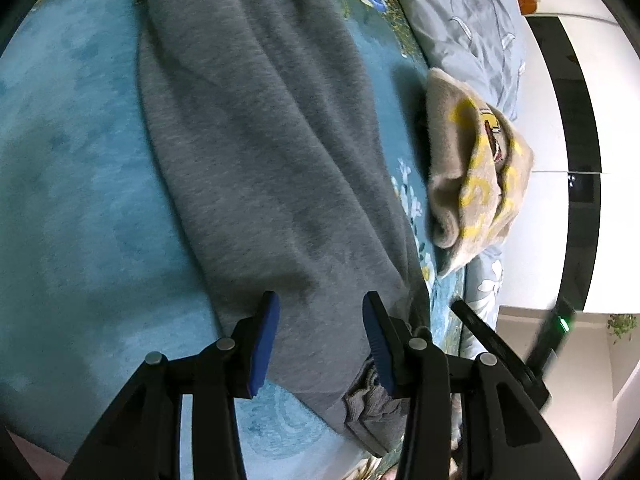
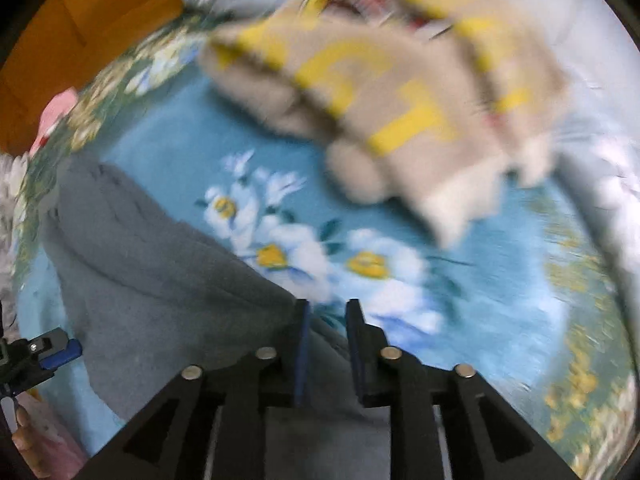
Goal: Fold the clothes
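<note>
A grey sweat garment [image 1: 256,152] lies stretched out on a blue floral blanket [image 1: 72,184]. My left gripper [image 1: 320,312] is open, its blue pads over the garment's near end, holding nothing. In the right wrist view the same grey garment [image 2: 160,280] lies at lower left. My right gripper [image 2: 326,320] is open over the garment's edge, with cloth lying between and below the fingers. The view is blurred. A beige garment with yellow letters [image 2: 392,92] lies bunched beyond it; it also shows in the left wrist view [image 1: 476,176].
A grey-blue floral quilt [image 1: 472,20] lies past the blanket's edge. A white and black wall or cabinet [image 1: 580,120] stands at the right. An orange wooden surface [image 2: 80,8] is at upper left. The left gripper's tip [image 2: 60,350] shows at the left edge.
</note>
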